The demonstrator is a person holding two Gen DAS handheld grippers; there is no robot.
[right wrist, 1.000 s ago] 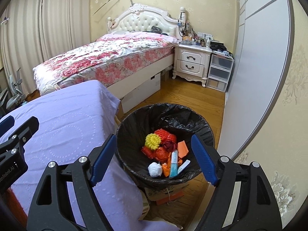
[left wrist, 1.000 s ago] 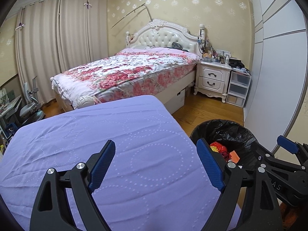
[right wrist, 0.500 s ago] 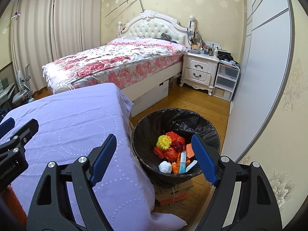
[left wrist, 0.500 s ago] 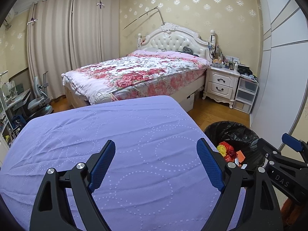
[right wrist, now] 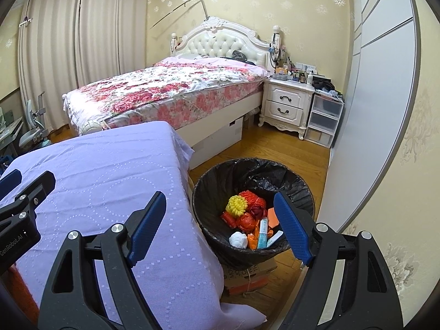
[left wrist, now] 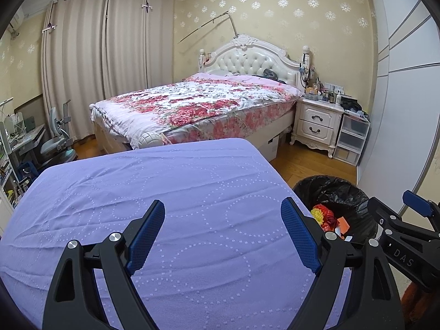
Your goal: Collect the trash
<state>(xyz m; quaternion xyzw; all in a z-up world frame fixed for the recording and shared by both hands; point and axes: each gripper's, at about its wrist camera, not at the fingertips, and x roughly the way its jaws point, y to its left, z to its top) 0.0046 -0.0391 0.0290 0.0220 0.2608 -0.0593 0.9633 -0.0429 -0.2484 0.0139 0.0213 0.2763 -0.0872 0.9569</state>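
A black-lined trash bin (right wrist: 253, 184) stands on the wood floor to the right of a table with a purple cloth (left wrist: 170, 192). Inside it lie a yellow ball (right wrist: 236, 205), red and orange scraps (right wrist: 249, 214), a white wad (right wrist: 238, 239) and a small tube (right wrist: 262, 232). My right gripper (right wrist: 220, 225) is open and empty above the table's right edge and the bin's near rim. Over the bare cloth hovers my left gripper (left wrist: 224, 232), also open with nothing in it. The bin (left wrist: 334, 200) shows at right in the left wrist view, beside the right gripper's body (left wrist: 404, 236).
A bed with a floral cover (left wrist: 198, 107) fills the room behind the table. A white nightstand (right wrist: 286, 101) and clear plastic drawers (right wrist: 324, 121) stand at the back right. A white wardrobe wall (right wrist: 371, 96) runs along the right. A cardboard box (right wrist: 247, 275) sits under the bin.
Both grippers have pulled back and risen a little, so more of the purple cloth and the room shows. The bin now sits farther off. Both sets of jaws stay equally wide.
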